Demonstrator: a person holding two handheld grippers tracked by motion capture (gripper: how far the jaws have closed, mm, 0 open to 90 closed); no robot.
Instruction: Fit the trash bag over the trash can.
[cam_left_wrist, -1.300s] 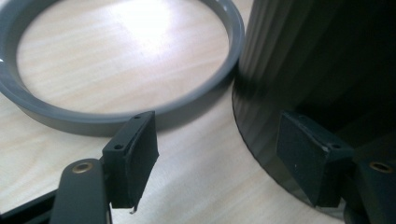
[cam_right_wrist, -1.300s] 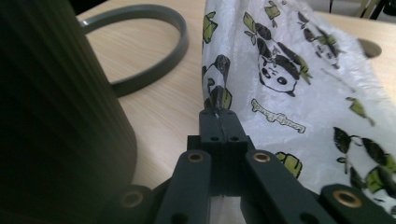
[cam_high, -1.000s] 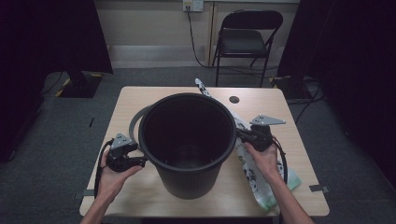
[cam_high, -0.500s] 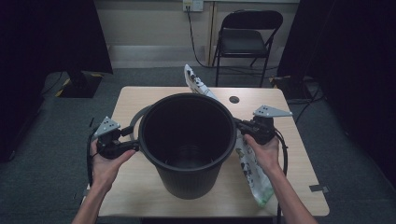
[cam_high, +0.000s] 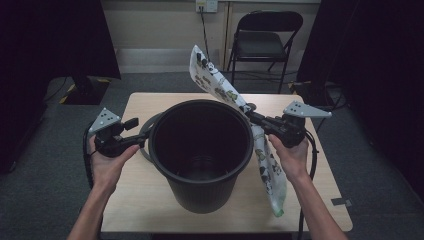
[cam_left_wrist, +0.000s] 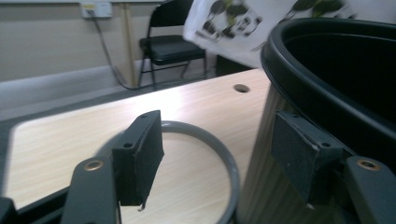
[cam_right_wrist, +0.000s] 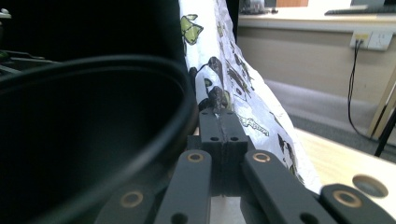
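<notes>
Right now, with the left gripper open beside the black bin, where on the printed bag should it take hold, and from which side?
Probably the free upper end of the printed bag, which sticks up past the black bin's far rim. Reach from the left over that rim; the right gripper pinches the bag's middle, and the lower end hangs on the far side. The left gripper stands open.

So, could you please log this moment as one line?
right tongs: shut on bag | left tongs: open beside bin | bag raised over rim

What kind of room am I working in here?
Likely an office or lab workroom set up for recording: a light wood table, a black folding chair by the wall, a wall socket with a cable, and grey carpet.
</notes>
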